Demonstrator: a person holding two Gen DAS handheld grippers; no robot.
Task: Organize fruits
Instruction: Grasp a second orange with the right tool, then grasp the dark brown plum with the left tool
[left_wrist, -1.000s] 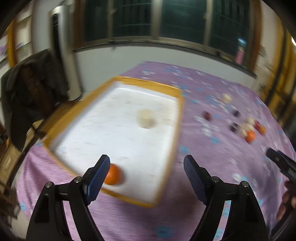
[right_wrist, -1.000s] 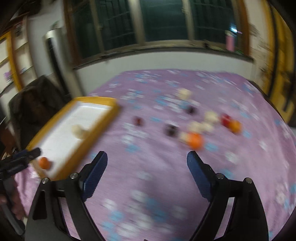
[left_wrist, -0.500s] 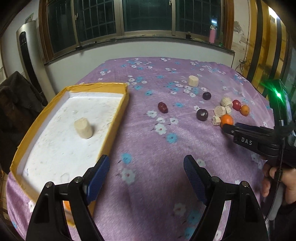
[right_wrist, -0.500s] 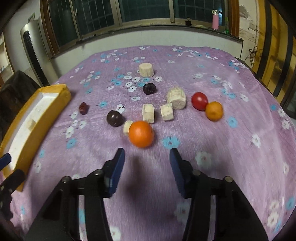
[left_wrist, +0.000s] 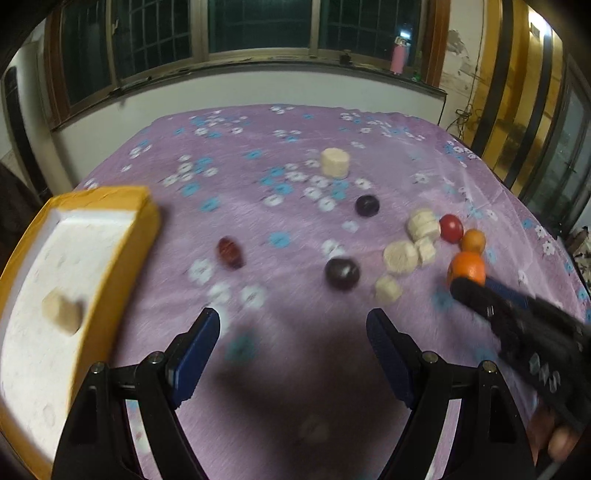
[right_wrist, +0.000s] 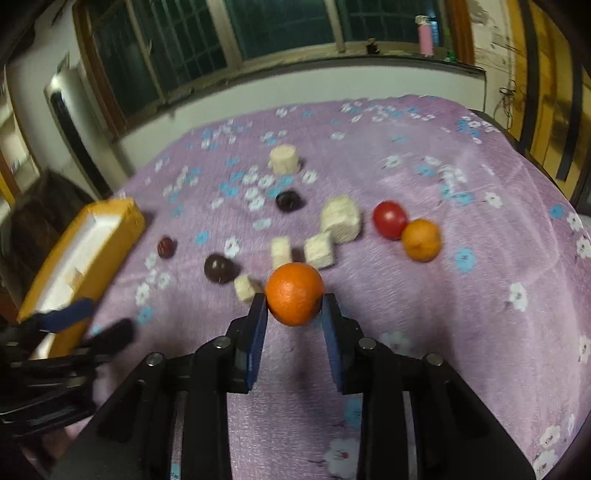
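Right gripper (right_wrist: 294, 299) jaws just closing, pinching round orange (right_wrist: 294, 298), no long axis; left gripper (left_wrist: 291, 325) wide, empty

Each camera sits behind its own gripper and looks forward and down along the two fingers onto the bench with the purple flowered cloth (left_wrist: 258, 155), toward the windows at the far wall.

The left camera looks from the left side, close to the yellow tray (left_wrist: 110, 251). The right camera is nearer to the fruit, with the big orange (right_wrist: 294, 293) just before its lens.

Both views share the tray (right_wrist: 110, 236), that orange (left_wrist: 466, 268) and the red tomato (left_wrist: 451, 228) (right_wrist: 388, 219). Each also catches the other gripper at its edge, I think, though blurred.
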